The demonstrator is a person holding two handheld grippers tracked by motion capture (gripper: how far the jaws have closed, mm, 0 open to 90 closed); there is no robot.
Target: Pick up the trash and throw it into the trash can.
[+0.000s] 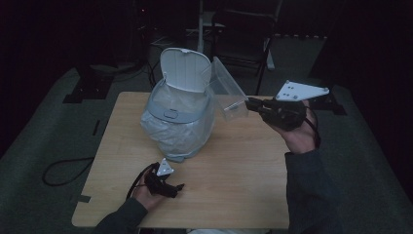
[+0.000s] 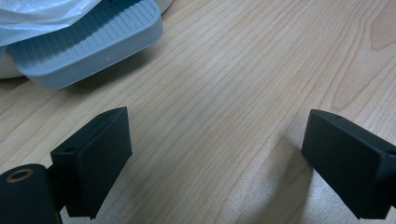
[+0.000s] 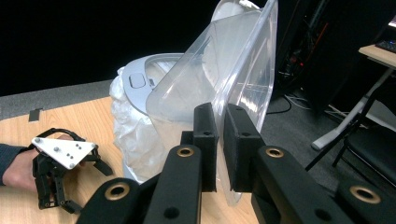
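Clear plastic container (image 3: 233,79) hangs tilted above the table, just beside the open bin's rim, its thin wall pinched tight between the jaws of the right gripper (image 3: 220,140). Bin (image 1: 178,114) sits on the wooden table (image 1: 234,175), lid flipped up, liner bag spilling over. Left gripper (image 2: 215,158) rests low near the bin's pedal (image 2: 84,46), jaws wide apart, nothing between them.

Clear plastic container (image 3: 233,79), shallow and tray-like, empty as far as the dim light lets me judge. Held off the table, tilted steeply, its open side turned toward the bin; one rim wall pinched from below. White pedal bin (image 1: 179,114) stands upright on the table, lid (image 1: 185,69) raised, crinkled pale liner (image 1: 160,129) draped outside. Container just beside the bin's mouth.
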